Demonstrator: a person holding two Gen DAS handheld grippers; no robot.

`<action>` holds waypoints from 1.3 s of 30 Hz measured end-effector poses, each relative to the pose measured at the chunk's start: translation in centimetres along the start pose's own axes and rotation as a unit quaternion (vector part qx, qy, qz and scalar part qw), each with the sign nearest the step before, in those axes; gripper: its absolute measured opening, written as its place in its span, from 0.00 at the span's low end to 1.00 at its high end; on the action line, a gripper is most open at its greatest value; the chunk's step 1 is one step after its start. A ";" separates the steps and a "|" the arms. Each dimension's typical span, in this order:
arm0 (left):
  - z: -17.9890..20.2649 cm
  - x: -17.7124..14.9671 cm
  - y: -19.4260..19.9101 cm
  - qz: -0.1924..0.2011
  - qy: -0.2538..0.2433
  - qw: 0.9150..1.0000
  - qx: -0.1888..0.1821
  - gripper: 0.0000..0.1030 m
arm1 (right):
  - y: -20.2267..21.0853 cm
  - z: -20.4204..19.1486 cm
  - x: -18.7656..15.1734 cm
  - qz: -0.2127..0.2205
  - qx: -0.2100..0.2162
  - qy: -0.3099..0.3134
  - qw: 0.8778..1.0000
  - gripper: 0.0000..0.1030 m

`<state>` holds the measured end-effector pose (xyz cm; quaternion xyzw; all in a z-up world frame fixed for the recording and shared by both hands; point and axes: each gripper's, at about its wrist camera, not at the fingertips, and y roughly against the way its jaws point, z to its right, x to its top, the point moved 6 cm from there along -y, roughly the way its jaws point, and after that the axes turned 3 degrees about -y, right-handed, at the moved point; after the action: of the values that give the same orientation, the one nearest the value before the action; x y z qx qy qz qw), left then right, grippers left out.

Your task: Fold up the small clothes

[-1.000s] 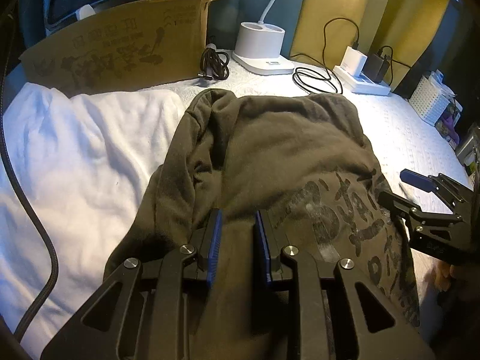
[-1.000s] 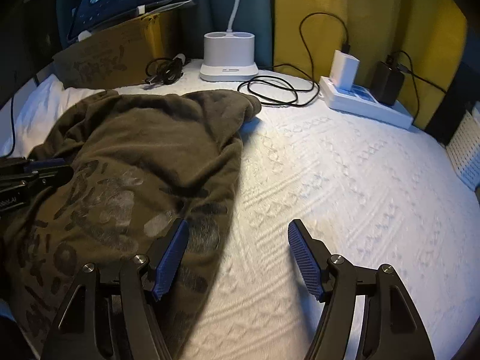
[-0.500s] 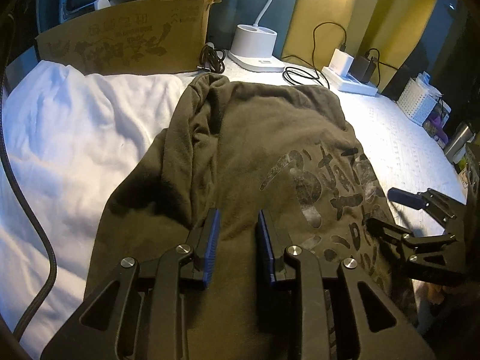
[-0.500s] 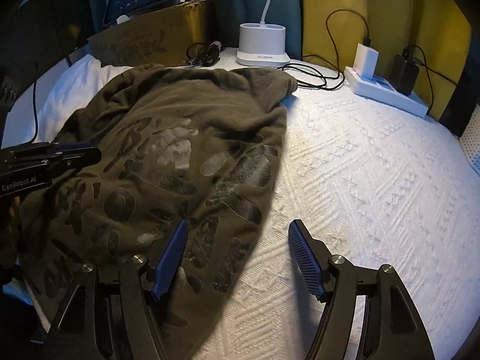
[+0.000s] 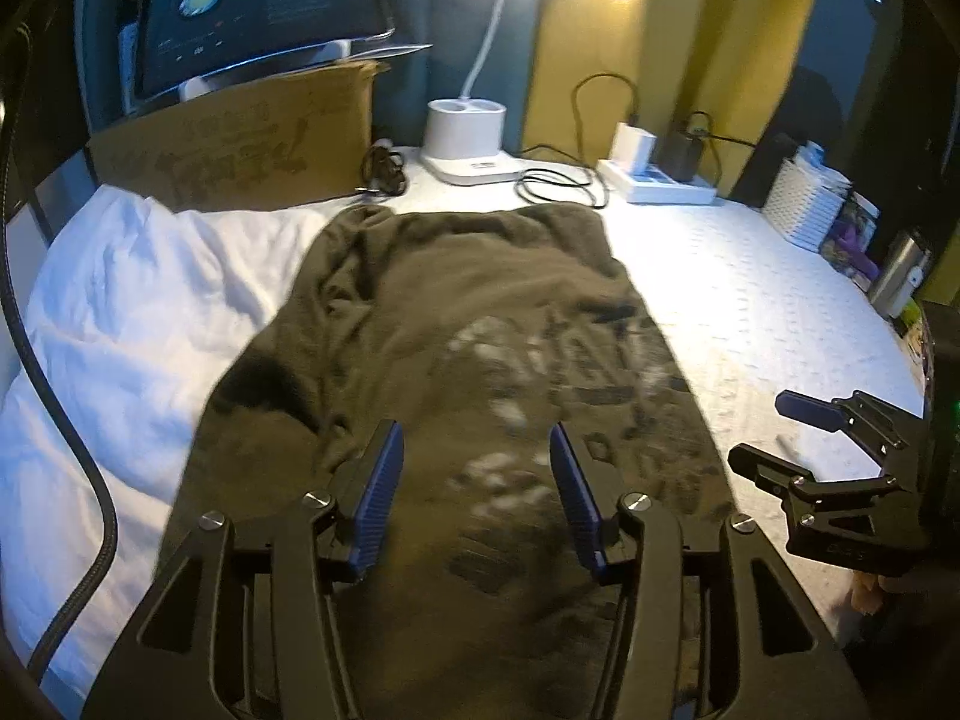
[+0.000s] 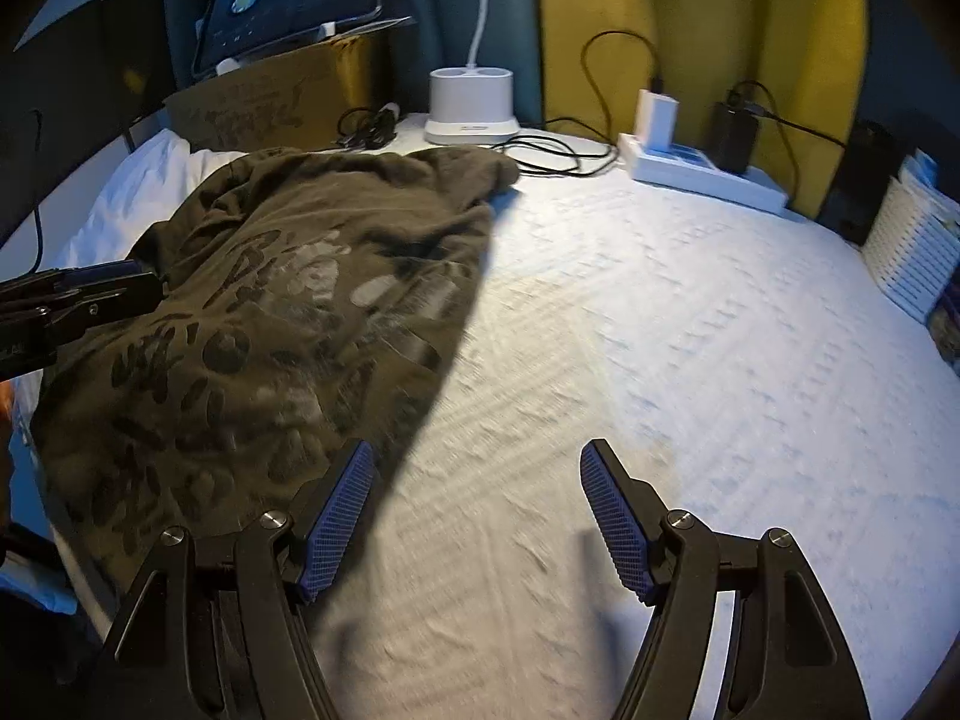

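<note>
Olive shirt (image 5: 456, 312) on bed: large dark and pale printed lettering across front, motion-blurred, no word legible. Cardboard box (image 5: 240, 144) at far left edge of bed: dark printed characters on side, shapes visible, not readable. Screen (image 5: 252, 18) atop box: lit round icon and lines of small text, too small to read. Power strip (image 6: 702, 165) at far edge of bed: blue label patch, illegible. No legible marking elsewhere.
</note>
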<state>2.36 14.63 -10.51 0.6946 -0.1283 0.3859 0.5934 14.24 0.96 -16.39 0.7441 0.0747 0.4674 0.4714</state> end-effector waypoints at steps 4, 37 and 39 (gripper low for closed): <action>1.4 -0.4 0.7 0.004 -0.001 1.000 -0.001 0.50 | 1.6 1.5 -1.3 0.006 -0.007 -0.011 1.000 0.71; 15.3 -2.9 5.2 0.037 -0.060 0.997 -0.030 0.71 | 13.4 11.9 -10.7 0.078 -0.075 -0.102 0.989 0.72; 16.0 -2.7 5.7 0.044 -0.066 0.996 -0.031 0.71 | 14.1 12.7 -11.1 0.083 -0.080 -0.106 0.988 0.72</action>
<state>3.07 -2.45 -8.22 0.6936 -0.2091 0.3611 0.5872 13.18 -20.85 -13.94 0.7527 -0.0755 0.4284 0.4942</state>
